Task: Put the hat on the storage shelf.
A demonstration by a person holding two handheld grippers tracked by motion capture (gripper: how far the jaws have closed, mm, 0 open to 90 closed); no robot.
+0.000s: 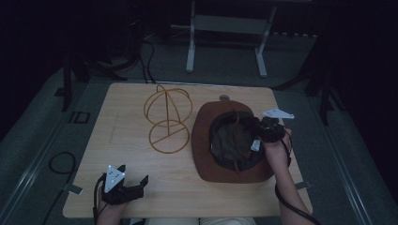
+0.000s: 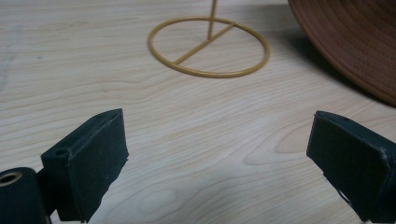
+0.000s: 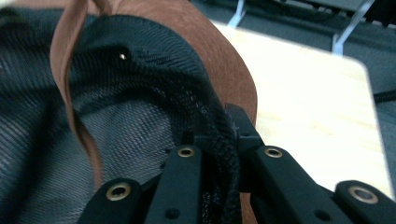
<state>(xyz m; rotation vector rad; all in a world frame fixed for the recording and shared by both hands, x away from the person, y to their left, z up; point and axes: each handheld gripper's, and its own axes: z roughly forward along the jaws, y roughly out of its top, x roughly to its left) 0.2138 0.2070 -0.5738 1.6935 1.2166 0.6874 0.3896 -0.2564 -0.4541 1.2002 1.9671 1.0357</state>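
Gripping hat (image 1: 225, 140) rim, right tool (image 1: 256, 129) clamped | hat crown-down, opening up | left tool (image 1: 129, 185) apart

Left gripper (image 1: 133, 183): low at the near left, jaws spread wide, nothing between them, pointing up and to the right in the high view.
Left hand (image 1: 105, 206): behind the gripper body, wrist entering from the bottom edge.
Left jaws up close: in the left gripper view, the two black pads (image 2: 95, 161) stand far apart.
Right gripper (image 1: 248, 123): at the right, jaws closed tight, pinching a hat's inner rim (image 3: 219, 140).
Right hand (image 1: 277, 147): wrapped round the gripper body, forearm running in from the bottom right, cable trailing beside it.
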